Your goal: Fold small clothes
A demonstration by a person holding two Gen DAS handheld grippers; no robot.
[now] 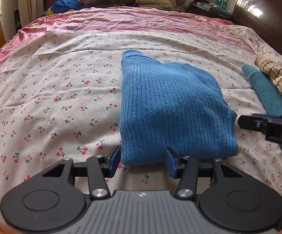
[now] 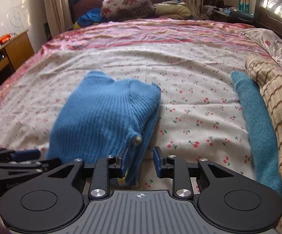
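Note:
A folded blue ribbed knit garment [image 1: 166,107] lies on the cherry-print bedsheet [image 1: 53,97]. My left gripper [image 1: 143,160] is open, its jaws set around the garment's near left edge. In the right wrist view the same garment [image 2: 105,117] lies just ahead and to the left. My right gripper [image 2: 141,161] is open, its jaws around the garment's near right corner, where a yellow patch shows. Each gripper shows at the edge of the other's view: the right one [image 1: 268,126] and the left one [image 2: 20,159].
A teal knit piece [image 2: 256,124] and a beige striped knit [image 2: 279,105] lie at the right of the bed. A dark wooden headboard [image 2: 277,9] stands at the right. Pillows and bedding [image 2: 129,2] are piled at the far end. A wooden desk [image 2: 6,52] stands at the left.

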